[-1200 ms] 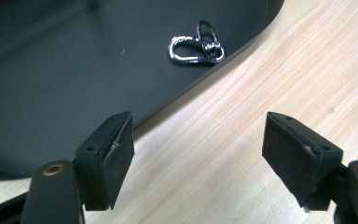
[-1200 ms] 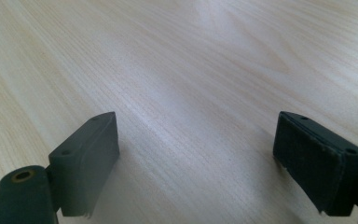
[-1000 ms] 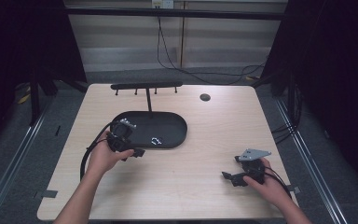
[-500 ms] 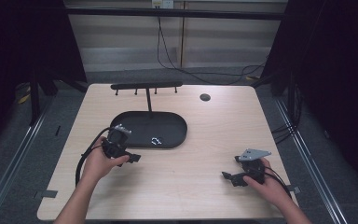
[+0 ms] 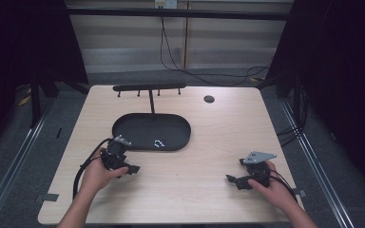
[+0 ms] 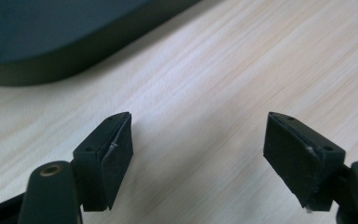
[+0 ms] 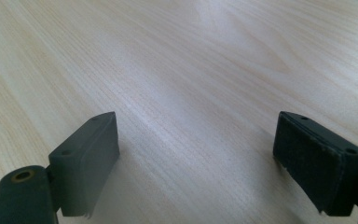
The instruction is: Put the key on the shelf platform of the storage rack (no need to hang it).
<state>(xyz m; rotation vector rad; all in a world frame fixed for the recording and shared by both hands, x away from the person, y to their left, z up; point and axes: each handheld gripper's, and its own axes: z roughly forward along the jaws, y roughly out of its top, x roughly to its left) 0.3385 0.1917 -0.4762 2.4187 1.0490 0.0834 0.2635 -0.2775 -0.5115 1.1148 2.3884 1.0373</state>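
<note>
High view: a pale wooden table [image 5: 190,190] with a black oval tray [image 5: 138,130] a little left of its middle. A thin post rises from the tray's far side and carries a black bar [image 5: 149,87] with small pegs hanging under it. A small white object [image 5: 158,144] lies in the tray near its front rim; what it is cannot be told. A dark round disc [image 5: 209,99] sits on the table beyond the tray, to its right. The left gripper [image 5: 123,165], held in a hand [image 5: 95,175], is just in front of the tray's front left edge. The right gripper [image 5: 235,179], held in the other hand [image 5: 272,186], is well to the right of the tray and nearer the person. Left gripper view: the 2 black jaws of the left gripper [image 6: 198,149] stand wide apart over bare wood with nothing between them, and the tray's dark rim [image 6: 74,51] lies just ahead. Right gripper view: the right gripper [image 7: 196,154] is also spread wide and empty, with bare table [image 7: 191,70] ahead.
</note>
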